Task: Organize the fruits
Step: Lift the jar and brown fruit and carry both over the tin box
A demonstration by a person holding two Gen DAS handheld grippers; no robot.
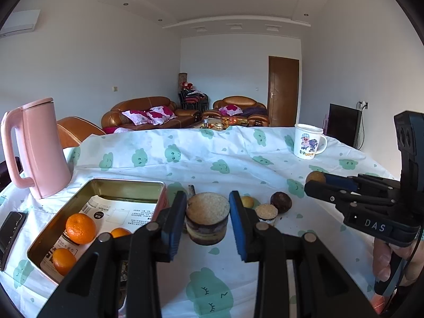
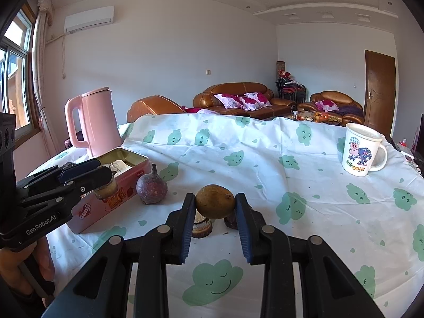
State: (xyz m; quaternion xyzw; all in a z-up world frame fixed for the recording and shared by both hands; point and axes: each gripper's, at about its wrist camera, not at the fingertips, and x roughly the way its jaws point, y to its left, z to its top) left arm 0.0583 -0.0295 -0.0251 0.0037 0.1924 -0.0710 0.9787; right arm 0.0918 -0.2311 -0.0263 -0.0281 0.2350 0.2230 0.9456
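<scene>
Lower left of left wrist view: third orange (image 1: pixel 119 232) half hidden behind left tool (image 1: pixel 208 224) finger. Dark flat object (image 1: pixel 10 234) cut by left edge, possibly a phone. Right wrist view centre: sesame cake (image 2: pixel 202 226) and dark fruit (image 2: pixel 231 221) mostly hidden behind held brown fruit (image 2: pixel 215 201).

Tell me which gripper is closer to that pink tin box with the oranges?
Left. The left gripper, shut on a round layered cake, is right beside the pink tin box. The right gripper, holding a brown fruit, is farther off to the tin's right.
</scene>
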